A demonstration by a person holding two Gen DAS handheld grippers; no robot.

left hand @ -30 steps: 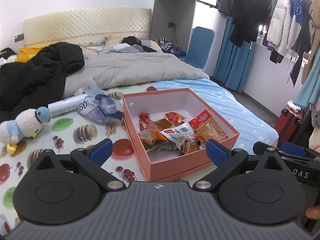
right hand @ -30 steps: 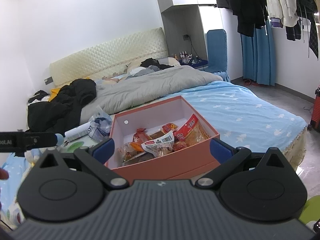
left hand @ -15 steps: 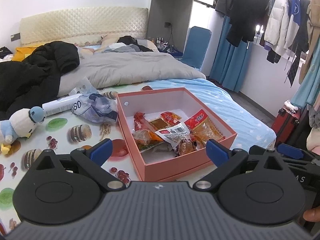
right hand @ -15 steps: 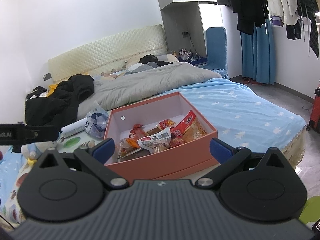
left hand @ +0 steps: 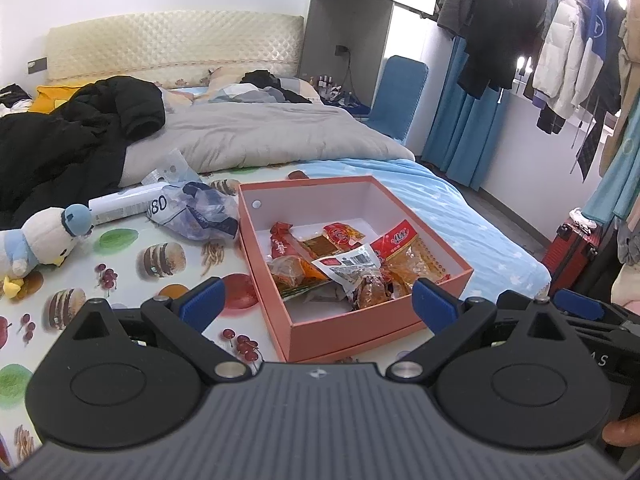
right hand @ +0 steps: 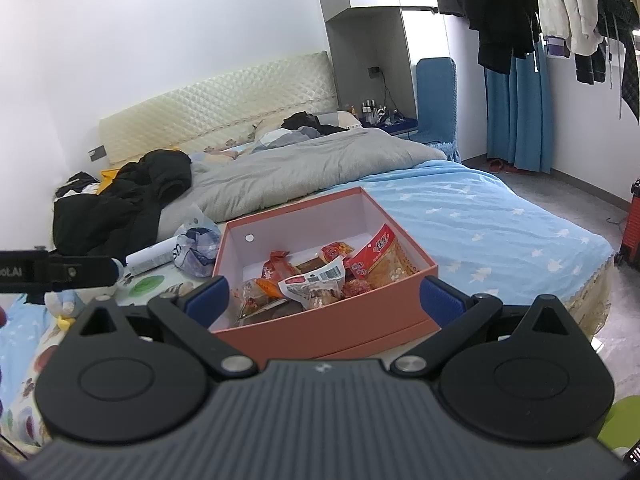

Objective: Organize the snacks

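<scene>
Snacks (left hand: 340, 260) sit piled in one open box (left hand: 360, 332) on the bed, near its foot end; crinkly plastic packets, mostly red and orange, one clear with a white barcode label (left hand: 352, 259). Exact packet count is hard to tell, roughly six.

Left to right in the left wrist view: one plush toy (left hand: 40, 240), soft, white and blue, lying on its side on a glossy mat (left hand: 120, 264) printed with burgers and fruit. One black jacket (left hand: 72, 132) heaped behind it. One white tube (left hand: 120, 206), then one crumpled blue-and-clear plastic bag (left hand: 196, 216) touching the box's left wall. Box is square, salmon cardboard outside, white inside, lid off. Grey quilt (left hand: 260, 136) bunched behind it, blue star-print sheet (left hand: 460, 208) to the right. One blue chair (left hand: 396, 96), blue curtains, coats hanging, one red suitcase (left hand: 572, 252) on the floor at far right.

Left gripper (left hand: 318, 304) hovers just short of the box's near wall, jaws spread wide, nothing between them. Right gripper (right hand: 326, 296) likewise, jaws spread wide and empty, box's near wall between the blue pads (right hand: 210, 294). Nothing blocks the box top.
</scene>
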